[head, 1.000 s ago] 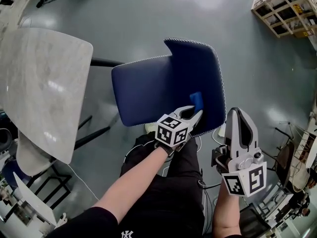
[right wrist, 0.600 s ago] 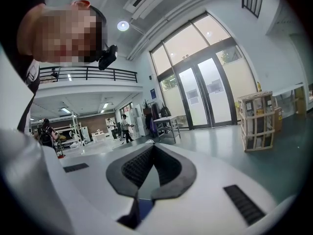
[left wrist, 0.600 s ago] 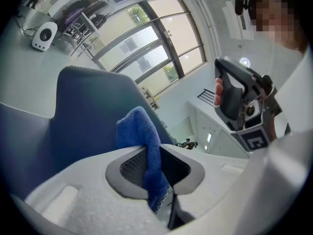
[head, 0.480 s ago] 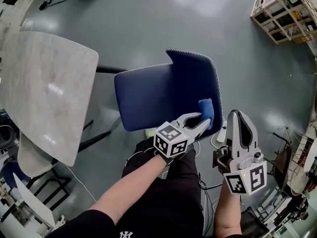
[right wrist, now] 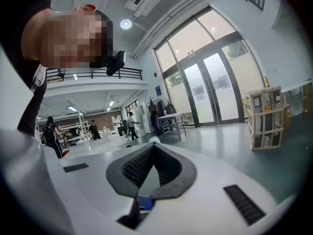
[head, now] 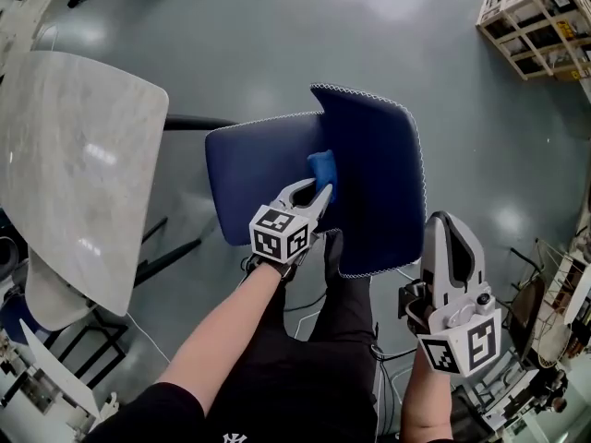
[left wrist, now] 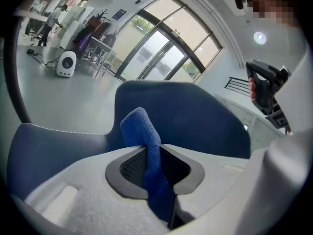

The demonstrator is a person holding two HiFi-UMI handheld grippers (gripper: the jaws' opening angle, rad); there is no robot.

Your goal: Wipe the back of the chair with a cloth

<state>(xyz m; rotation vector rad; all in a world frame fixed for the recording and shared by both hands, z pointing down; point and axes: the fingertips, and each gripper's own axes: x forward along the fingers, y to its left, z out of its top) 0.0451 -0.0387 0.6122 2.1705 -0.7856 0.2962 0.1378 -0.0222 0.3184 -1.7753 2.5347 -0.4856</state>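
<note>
A dark blue chair stands below me in the head view, its back (head: 379, 173) to the right and its seat (head: 254, 160) to the left. My left gripper (head: 312, 195) is shut on a blue cloth (head: 322, 167) and holds it against the chair's back near the seat. The left gripper view shows the cloth (left wrist: 146, 141) pinched between the jaws, its free end standing up before the chair's back (left wrist: 205, 126). My right gripper (head: 447, 227) is shut and empty, upright, just off the back's right edge. In its own view the right gripper (right wrist: 153, 147) faces glass doors.
A grey marble-pattern table (head: 65, 155) stands close to the chair's left. A wooden crate rack (head: 536, 17) sits at the far right on the grey floor. Dark chair frames (head: 540, 293) crowd the right edge. My legs (head: 342, 340) are right behind the chair.
My left gripper has carried the cloth left and upward across the chair's back, from its lower right edge to near the seat. The right gripper has barely moved.
</note>
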